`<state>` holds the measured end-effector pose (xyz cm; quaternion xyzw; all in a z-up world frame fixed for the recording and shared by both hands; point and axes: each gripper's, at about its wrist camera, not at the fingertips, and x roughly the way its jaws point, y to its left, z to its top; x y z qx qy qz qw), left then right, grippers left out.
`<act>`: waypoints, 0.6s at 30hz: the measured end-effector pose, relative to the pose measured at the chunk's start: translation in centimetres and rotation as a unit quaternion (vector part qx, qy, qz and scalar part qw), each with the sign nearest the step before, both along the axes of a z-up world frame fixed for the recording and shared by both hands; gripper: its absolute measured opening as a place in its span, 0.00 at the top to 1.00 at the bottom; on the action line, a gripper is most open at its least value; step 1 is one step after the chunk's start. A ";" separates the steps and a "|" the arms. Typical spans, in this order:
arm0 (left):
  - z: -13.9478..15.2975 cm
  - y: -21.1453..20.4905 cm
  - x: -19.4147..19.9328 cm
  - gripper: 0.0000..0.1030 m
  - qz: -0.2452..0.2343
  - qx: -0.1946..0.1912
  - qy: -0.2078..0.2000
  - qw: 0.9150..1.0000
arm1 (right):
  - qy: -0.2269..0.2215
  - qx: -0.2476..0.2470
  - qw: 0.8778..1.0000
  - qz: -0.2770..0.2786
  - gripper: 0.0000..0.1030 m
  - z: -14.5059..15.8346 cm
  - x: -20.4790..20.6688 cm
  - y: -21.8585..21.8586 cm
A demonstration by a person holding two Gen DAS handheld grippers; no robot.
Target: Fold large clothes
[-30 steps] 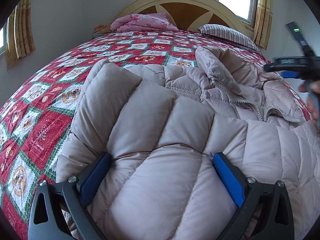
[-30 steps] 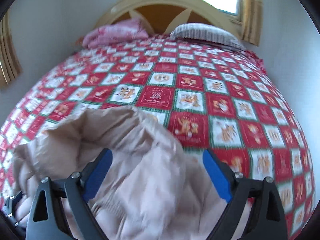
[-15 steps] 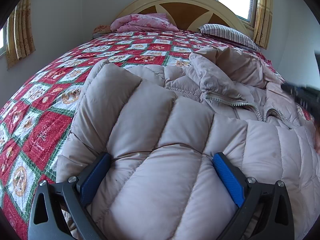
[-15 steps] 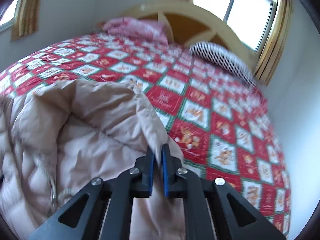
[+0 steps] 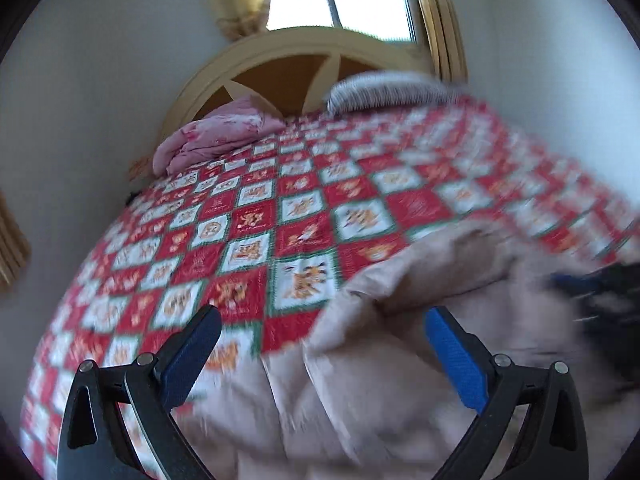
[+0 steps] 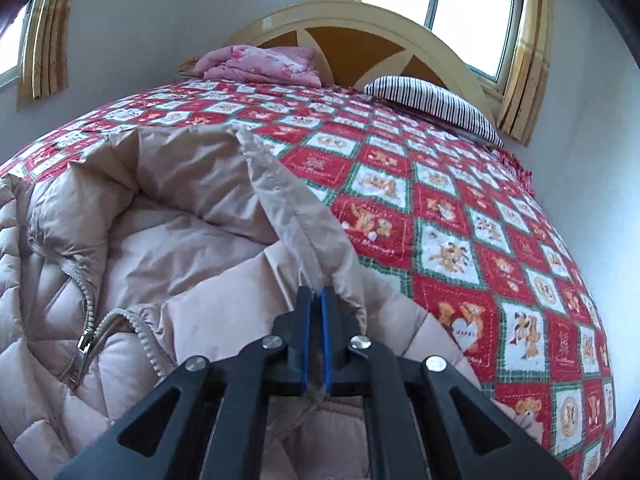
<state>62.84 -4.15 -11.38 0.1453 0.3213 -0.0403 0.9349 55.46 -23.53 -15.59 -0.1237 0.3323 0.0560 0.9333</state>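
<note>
One beige jacket (image 6: 168,240) lies on the bed (image 6: 460,216); two pillows at its head edge. Right claw (image 6: 314,300) pinches its hem; left claw (image 5: 320,344) is spread.

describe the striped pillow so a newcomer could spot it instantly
Start at the arched wooden headboard at the far end of the bed. The striped pillow lies at its foot on the right, on the red quilt. Its thin dark-and-white stripes set it apart from the crumpled pink blanket on the left.

bed (image 6: 460,216) red-checked quilt | on it: beige puffer jacket (image 6: 168,248), pink bedding (image 6: 260,66), striped pillow (image 6: 432,100)
</note>
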 end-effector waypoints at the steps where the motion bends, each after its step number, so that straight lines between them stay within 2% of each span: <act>1: -1.1 -0.3 1.1 0.02 0.001 0.014 0.013 1.000 | -0.001 0.001 1.000 -0.001 0.93 -0.1 -0.1 0.0; 2: -2.3 -0.6 2.3 0.04 -0.003 0.030 0.022 0.999 | 0.000 0.002 1.000 -0.002 0.93 -0.2 -0.1 -0.1; 3: -3.1 -0.8 2.8 0.17 -0.011 0.046 0.027 0.999 | 0.000 0.006 1.000 -0.002 0.93 -0.2 -0.1 -0.2; 4: -4.0 -1.2 3.2 0.48 -0.015 0.061 0.037 0.997 | -0.001 0.010 1.000 -0.003 0.93 -0.3 -0.2 -0.4; 6: -4.6 -1.2 2.8 0.87 -0.041 0.049 0.056 0.996 | 0.003 0.021 1.000 -0.004 0.93 -0.3 -0.1 -0.8; 8: -4.6 -1.0 1.4 0.88 -0.053 0.054 0.029 0.997 | 0.012 0.030 0.999 -0.002 0.91 -0.2 0.0 -1.0; 9: -4.5 -0.9 1.1 0.88 -0.057 0.054 0.024 0.997 | 0.014 0.033 0.999 0.001 0.85 0.0 0.0 -1.0; 10: -4.4 -0.5 0.5 0.88 -0.064 0.050 0.019 0.997 | 0.013 0.034 0.999 0.003 0.64 0.3 -0.1 -1.1; 11: -4.3 -0.4 0.3 0.88 -0.067 0.047 0.016 0.997 | 0.007 0.032 0.999 0.007 0.49 0.9 -0.3 -1.1; 12: -4.2 -0.2 0.1 0.89 -0.070 0.044 0.012 0.996 | -0.016 0.025 1.000 0.010 0.13 2.0 -0.7 -1.1; 13: -4.2 -0.1 -0.2 0.89 -0.073 0.044 0.009 0.996 | -0.035 0.021 0.999 0.013 0.00 2.7 -0.8 -1.0; 14: -4.3 -0.1 -0.2 0.89 -0.076 0.046 0.007 0.996 | -0.068 0.012 0.997 0.028 0.00 4.0 -1.0 -0.6; 15: -4.4 -0.2 -0.3 0.89 -0.079 0.047 0.005 0.996 | -0.078 -0.001 0.996 0.044 0.00 4.8 -0.6 0.1; 17: -4.5 -0.3 -0.7 0.89 -0.084 0.051 -0.001 0.995 | -0.073 -0.040 0.994 0.075 0.00 5.9 1.4 2.0; 18: -4.5 -0.3 -0.9 0.89 -0.088 0.050 -0.004 0.995 | -0.054 -0.055 0.993 0.089 0.00 6.0 2.7 2.9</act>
